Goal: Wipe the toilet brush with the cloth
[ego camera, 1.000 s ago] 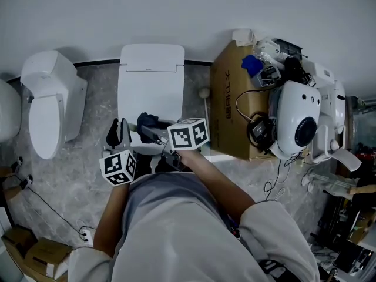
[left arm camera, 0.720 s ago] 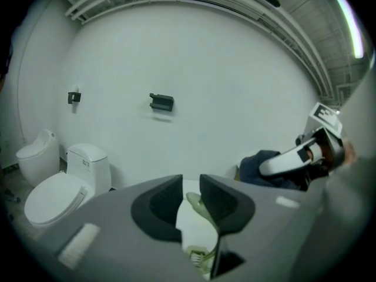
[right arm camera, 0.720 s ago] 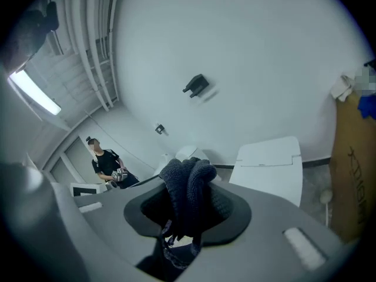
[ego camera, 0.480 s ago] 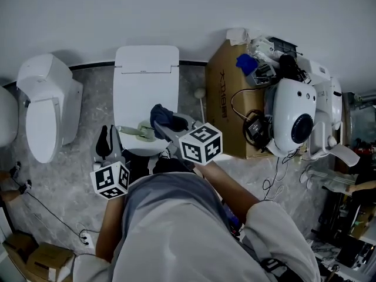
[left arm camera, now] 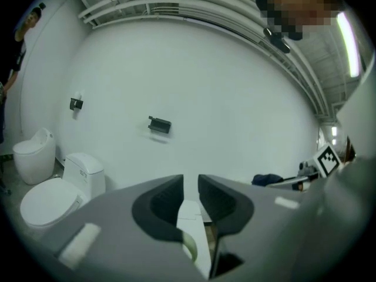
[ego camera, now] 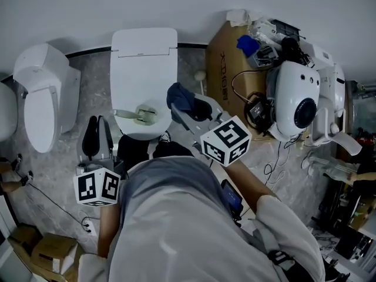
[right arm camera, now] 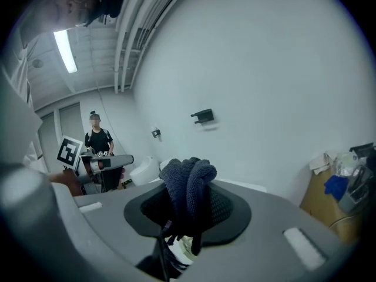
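From the head view, the toilet brush (ego camera: pixel 138 114) lies flat on the closed white toilet (ego camera: pixel 144 57), near the front edge of its lid. Its long axis runs roughly from 9 to 3 o'clock, with the thin handle end at 9 and the rounded head at 3. It looks pale green, slim and light, and I judge it would skid if I pushed on it unsupported. My left gripper (ego camera: pixel 98 121) is the nearer one. The handle end sits just beside its tips at about 2 o'clock, and they look apart rather than touching. My right gripper (ego camera: pixel 187 109) carries the dark blue cloth (ego camera: pixel 179 96) bunched at its tip. From the cloth the brush head lies at about 8 o'clock, near but not in contact. In the left gripper view, the left gripper (left arm camera: pixel 190 184) has its jaws at a narrow gap with nothing between them. Through the gap I see the white lid, and at 6 o'clock a pale green curve of the brush (left arm camera: pixel 189 247) lying beyond the fingers, not gripped. The cloth (left arm camera: pixel 267 179) shows out at 3 o'clock. In the right gripper view, the right gripper (right arm camera: pixel 188 207) is clamped on the cloth (right arm camera: pixel 188 181), which stands up in thick knitted folds and hangs below the jaws. Something pale shows under it at 6 o'clock, but I cannot tell whether it is the brush.
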`<state>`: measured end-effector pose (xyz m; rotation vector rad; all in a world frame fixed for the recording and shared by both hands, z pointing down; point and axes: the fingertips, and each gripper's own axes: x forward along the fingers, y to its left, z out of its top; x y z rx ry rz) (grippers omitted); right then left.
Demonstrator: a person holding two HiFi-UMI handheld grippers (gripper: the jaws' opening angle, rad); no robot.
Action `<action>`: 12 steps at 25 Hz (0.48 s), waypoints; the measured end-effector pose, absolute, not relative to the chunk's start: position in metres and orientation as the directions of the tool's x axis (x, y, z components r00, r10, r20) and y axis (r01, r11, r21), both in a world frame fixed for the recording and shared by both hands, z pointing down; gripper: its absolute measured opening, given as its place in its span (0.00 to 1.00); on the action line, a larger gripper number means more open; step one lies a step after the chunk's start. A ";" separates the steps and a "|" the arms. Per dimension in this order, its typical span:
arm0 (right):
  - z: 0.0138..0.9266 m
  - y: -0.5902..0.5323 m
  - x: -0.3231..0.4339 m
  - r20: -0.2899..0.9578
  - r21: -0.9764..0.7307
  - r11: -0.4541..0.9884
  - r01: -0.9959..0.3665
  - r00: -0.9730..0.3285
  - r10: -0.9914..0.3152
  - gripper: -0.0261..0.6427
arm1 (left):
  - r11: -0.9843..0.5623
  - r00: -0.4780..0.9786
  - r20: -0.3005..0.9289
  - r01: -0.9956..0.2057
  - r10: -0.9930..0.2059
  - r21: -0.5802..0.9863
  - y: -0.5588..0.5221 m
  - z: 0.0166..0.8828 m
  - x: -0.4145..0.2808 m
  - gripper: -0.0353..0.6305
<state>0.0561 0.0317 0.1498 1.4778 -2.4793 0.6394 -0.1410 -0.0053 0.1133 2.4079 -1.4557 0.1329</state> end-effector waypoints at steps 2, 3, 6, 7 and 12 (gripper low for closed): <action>0.142 0.039 0.061 0.368 -0.242 0.415 -0.877 -0.479 -0.797 0.20 | -0.432 0.483 0.233 -0.870 -0.844 0.238 0.001 0.103 -0.139 0.05; 0.139 0.043 0.063 0.370 -0.237 0.417 -0.877 -0.478 -0.796 0.20 | -0.435 0.487 0.226 -0.867 -0.844 0.243 0.003 0.099 -0.138 0.05; 0.133 0.053 0.065 0.379 -0.241 0.426 -0.872 -0.489 -0.786 0.20 | -0.444 0.497 0.210 -0.859 -0.842 0.254 0.009 0.092 -0.135 0.05; 0.132 0.057 0.064 0.381 -0.237 0.429 -0.871 -0.490 -0.784 0.20 | -0.444 0.497 0.211 -0.859 -0.842 0.254 0.011 0.091 -0.135 0.05; 0.120 0.069 0.072 0.380 -0.199 0.409 -0.891 -0.455 -0.805 0.19 | -0.436 0.488 0.208 -0.864 -0.848 0.251 0.020 0.086 -0.142 0.05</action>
